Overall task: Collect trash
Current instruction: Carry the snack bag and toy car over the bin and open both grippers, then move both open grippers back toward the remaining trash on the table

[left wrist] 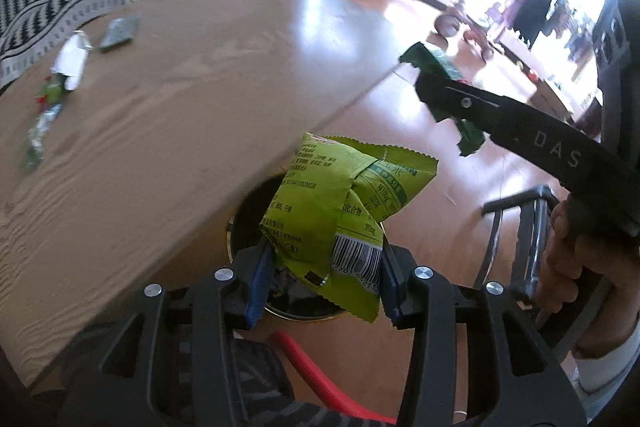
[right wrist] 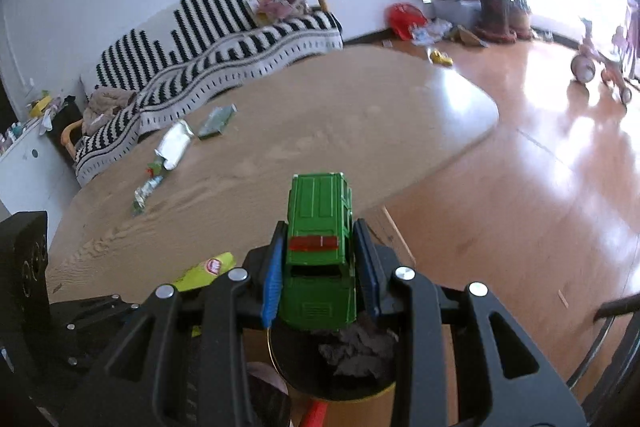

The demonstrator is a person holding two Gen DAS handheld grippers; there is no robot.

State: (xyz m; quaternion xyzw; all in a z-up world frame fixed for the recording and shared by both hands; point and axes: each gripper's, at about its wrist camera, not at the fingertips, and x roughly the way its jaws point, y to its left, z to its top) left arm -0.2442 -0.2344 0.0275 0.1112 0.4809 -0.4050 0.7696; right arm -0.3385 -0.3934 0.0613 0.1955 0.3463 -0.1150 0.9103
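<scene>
My left hand-held gripper (left wrist: 322, 279) is clamped on a crumpled lime-green snack bag (left wrist: 340, 203), poised over the dark bin (left wrist: 248, 215) beside the surface (left wrist: 180, 115). My right hand-held gripper (right wrist: 320, 267) grips a green packet (right wrist: 320, 227), boxy and toy-like, though I can't be sure. Several wrappers (right wrist: 176, 143) remain on the surface, so I'm roughly halfway.

The left gripper (left wrist: 326, 281) clamps a crumpled lime-green snack wrapper (left wrist: 340, 211) between its blue pads, above a round black trash bin (left wrist: 256, 211) with a gold rim on the wooden floor, beside the wooden table (left wrist: 180, 115). The right gripper (left wrist: 436, 95), held in a hand (left wrist: 576, 259), grips something dark green (left wrist: 432, 61). A silver wrapper (left wrist: 72, 61) and a green packet (left wrist: 120, 33) lie on the table.
</scene>
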